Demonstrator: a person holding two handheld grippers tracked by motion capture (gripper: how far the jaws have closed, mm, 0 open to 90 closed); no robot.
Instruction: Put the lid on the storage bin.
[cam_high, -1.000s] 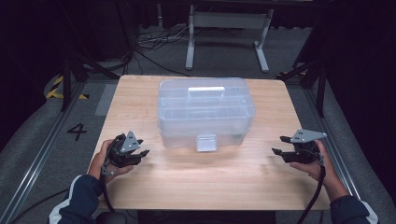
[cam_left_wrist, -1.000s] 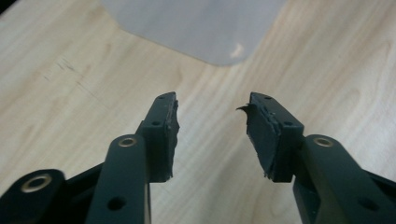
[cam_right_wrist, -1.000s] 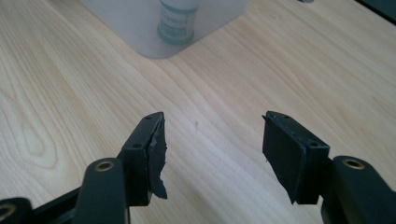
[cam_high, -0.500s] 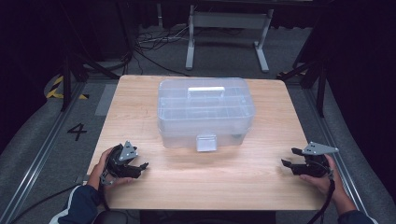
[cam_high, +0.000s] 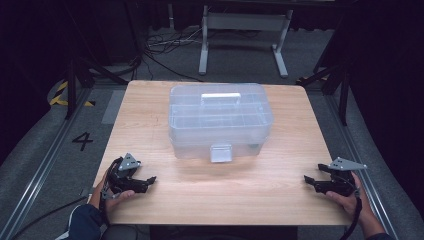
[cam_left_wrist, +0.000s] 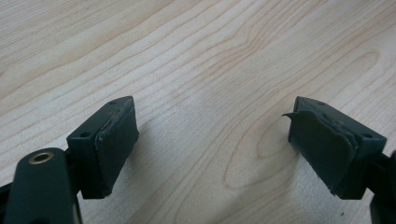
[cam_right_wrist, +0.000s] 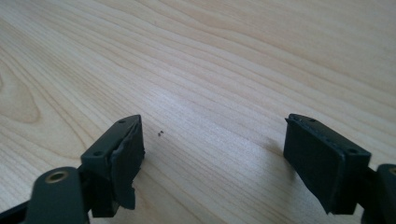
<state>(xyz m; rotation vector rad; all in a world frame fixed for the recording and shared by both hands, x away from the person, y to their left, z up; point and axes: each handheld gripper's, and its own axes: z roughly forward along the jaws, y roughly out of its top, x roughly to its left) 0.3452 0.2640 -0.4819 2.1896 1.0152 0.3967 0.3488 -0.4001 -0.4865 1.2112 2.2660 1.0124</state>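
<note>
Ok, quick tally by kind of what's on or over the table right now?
Clear plastic box, lid shut: 1
Handheld grippers: 2, the left gripper and the right gripper, both open with nothing between the jaws
Total: 3

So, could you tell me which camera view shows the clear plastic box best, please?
The high view: the whole clear plastic box sits mid-table, lid, handle and front latch visible. The left and right gripper views show their own open jaws over bare wood table, without the box.
</note>
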